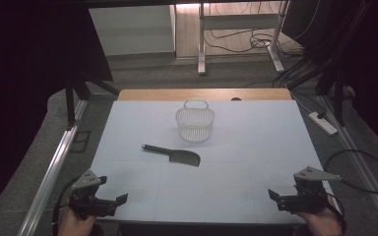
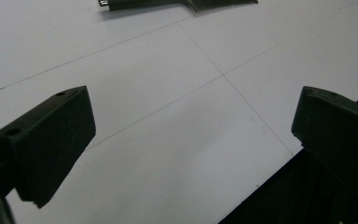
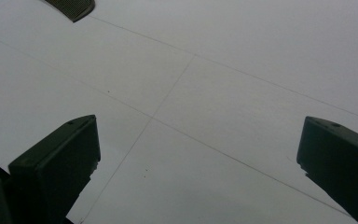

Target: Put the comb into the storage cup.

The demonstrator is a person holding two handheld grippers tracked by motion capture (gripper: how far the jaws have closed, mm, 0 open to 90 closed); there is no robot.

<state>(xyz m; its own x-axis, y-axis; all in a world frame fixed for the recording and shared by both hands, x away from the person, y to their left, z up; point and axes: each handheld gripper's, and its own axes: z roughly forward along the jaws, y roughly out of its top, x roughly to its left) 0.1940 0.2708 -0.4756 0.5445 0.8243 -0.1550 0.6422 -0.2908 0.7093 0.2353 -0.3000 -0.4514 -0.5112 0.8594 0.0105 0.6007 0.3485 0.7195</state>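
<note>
The left gripper (image 1: 120, 200) sits low at the near left, held by a hand (image 1: 74, 223), jaws spread wide. The right gripper (image 1: 272, 196) sits at the near right in the other hand (image 1: 320, 222), jaws likewise wide apart.

This looked like a lab or recording workspace: a white-covered table (image 1: 256, 162) stood between dark curtains (image 1: 29, 44), with metal rails (image 1: 54, 167) along its sides, a power strip (image 1: 323, 123) and loose cables (image 1: 256, 42) on grey carpet, and a desk frame (image 1: 238, 29) behind.
</note>
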